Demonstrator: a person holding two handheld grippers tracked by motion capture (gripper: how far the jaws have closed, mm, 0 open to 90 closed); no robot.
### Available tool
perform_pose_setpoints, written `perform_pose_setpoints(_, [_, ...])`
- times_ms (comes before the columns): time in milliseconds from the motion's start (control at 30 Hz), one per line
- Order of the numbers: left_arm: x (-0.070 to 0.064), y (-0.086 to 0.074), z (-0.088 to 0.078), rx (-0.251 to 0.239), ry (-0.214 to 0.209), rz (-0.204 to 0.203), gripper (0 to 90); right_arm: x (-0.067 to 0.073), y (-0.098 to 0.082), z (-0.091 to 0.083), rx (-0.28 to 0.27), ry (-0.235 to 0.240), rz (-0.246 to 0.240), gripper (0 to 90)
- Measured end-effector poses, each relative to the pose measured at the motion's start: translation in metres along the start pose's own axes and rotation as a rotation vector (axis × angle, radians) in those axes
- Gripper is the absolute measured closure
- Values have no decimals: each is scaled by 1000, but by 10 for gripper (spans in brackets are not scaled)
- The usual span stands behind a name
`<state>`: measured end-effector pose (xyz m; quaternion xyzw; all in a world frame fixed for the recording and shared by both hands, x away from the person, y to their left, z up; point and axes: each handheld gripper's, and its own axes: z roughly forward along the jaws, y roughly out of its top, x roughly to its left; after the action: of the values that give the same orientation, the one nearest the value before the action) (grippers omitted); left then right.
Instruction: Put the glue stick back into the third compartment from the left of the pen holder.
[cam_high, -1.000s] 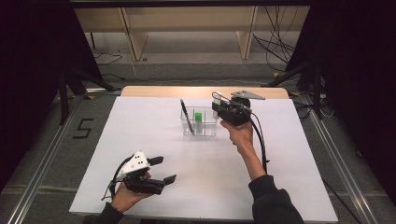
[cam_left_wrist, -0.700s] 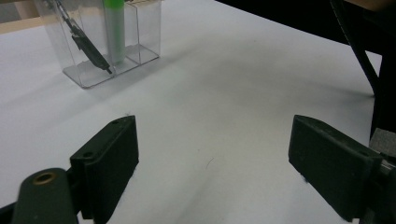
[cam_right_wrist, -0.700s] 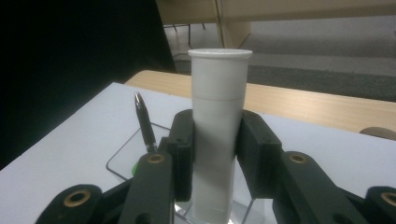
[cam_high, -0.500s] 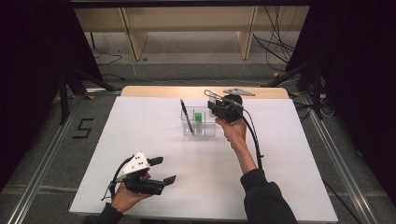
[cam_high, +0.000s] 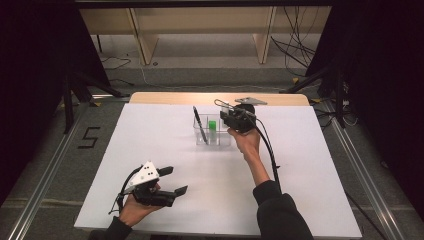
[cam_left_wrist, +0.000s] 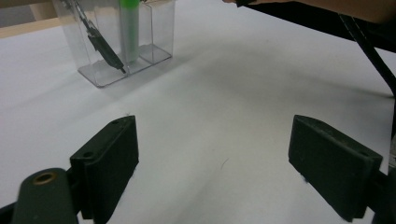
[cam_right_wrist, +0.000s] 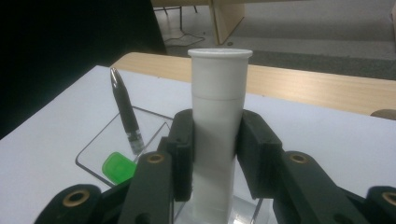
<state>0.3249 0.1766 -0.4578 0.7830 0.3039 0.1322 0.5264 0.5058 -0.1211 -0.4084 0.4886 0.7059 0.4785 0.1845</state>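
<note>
Hidden or unclear: in the right gripper view the lower end of the white tube (cam_right_wrist: 218, 135) drops behind the jaws and past the bottom edge, so whether it touches the floor of the clear organizer (cam_right_wrist: 100, 151) cannot be told. In the high view the right gripper (cam_high: 231, 118) and the hand cover the tube and the organizer's right-hand end. The black pen's (cam_right_wrist: 126, 116) lower tip is lost behind the organizer wall; the green marker (cam_right_wrist: 116, 167) shows its cap and little else. In the left gripper view the organizer's top is cut off by the frame edge.

Right gripper: jaws clamped on the white tube, one pad against each side, at about mid-length. The tube stands upright between the pads, long axis vertical, flared rim on top, well above the jaw tips, over the organizer.

Left gripper (cam_left_wrist: 212, 163): jaws wide apart, nothing between them but bare white table (cam_left_wrist: 224, 107). The organizer lies well beyond the jaw tips, up and to the left.
</note>
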Motion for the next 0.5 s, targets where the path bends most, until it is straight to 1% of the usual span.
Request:
perform_pose_setpoints(233, [0,0,0,-3,0,1,155,0,-3,3,21,-11,0,674])
perform_pose_setpoints(267, [0,0,0,-5,0,1,154,0,-3,3,22,-12,1,657])
perform_pose_setpoints(400, [1,0,0,-7,2,-3,154,0,-1,-3,24,8,20,497])
perform_pose_setpoints(433, [0,0,0,-9,2,-7,155,0,0,-5,21,6,18,476])
perform_pose_setpoints(467, [1,0,0,-3,2,0,154,1,1,-8,20,-3,7,455])
perform_pose_setpoints(500, [0,-1,0,-7,3,-7,155,1,2,-11,19,-11,-1,443])
